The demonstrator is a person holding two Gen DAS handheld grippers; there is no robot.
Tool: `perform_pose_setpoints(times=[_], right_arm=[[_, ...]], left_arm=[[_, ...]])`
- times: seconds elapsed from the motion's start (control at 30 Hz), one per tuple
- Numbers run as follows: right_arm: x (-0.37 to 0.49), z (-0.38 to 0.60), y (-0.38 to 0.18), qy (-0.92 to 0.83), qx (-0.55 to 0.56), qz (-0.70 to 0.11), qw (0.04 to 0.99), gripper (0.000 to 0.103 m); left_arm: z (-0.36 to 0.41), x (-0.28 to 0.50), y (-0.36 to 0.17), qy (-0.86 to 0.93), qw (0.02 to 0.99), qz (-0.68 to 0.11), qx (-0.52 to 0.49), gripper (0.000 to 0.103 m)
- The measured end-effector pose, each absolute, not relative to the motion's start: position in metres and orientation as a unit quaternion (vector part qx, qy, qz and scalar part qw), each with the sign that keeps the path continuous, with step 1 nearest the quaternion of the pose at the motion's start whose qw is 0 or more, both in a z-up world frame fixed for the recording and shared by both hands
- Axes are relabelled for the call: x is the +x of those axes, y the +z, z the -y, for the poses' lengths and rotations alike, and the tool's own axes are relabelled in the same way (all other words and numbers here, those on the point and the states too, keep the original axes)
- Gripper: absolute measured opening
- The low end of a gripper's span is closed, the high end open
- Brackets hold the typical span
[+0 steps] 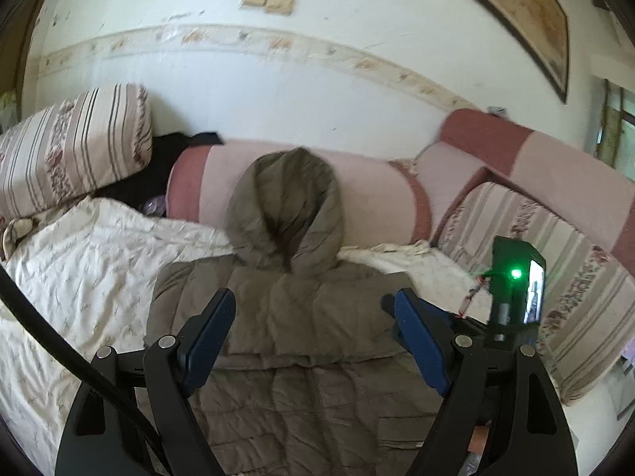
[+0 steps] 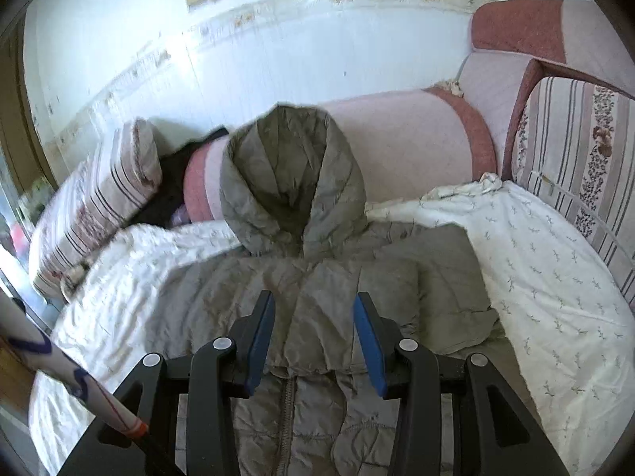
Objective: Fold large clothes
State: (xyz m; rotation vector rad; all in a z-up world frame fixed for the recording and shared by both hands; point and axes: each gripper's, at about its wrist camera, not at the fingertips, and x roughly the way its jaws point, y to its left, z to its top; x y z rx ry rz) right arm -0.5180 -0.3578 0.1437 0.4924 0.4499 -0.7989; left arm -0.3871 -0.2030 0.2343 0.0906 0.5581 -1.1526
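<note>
1. We've got an olive-grey quilted hooded puffer jacket (image 1: 285,317) lying flat on a white sofa cover with a small sprig print (image 1: 91,261), hood (image 2: 293,174) propped against the pink sofa backrest with dusty-red bands (image 1: 357,190).
2. Our left hand-held gripper (image 1: 309,317) hangs above the jacket, jaws wide apart, nothing in them.
3. Our right hand-held gripper (image 2: 313,325) is partly spread over the chest, gripping nothing; the zip sits below.
4. Striped floral cushions (image 1: 71,146) sit at both ends.
</note>
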Motion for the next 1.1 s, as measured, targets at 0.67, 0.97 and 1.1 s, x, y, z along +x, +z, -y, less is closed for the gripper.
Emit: perform_pose_setpoints(times=[0.67, 0.97, 1.1], right_arm=[[-0.648, 0.287, 0.265, -0.373, 0.189, -0.053, 0.907, 0.055], [-0.621, 0.316, 0.227, -0.375, 0.211, -0.112, 0.896, 0.055], [-0.594, 0.336, 0.192, -0.38, 0.221, -0.158, 0.884, 0.055]], left_arm=[[0.168, -0.498, 0.34, -0.557, 0.807, -0.192, 0.041, 0.082], [0.214, -0.427, 0.217, -0.462, 0.837, -0.279, 0.084, 0.082], [0.231, -0.373, 0.156, -0.403, 0.851, -0.326, 0.092, 0.082]])
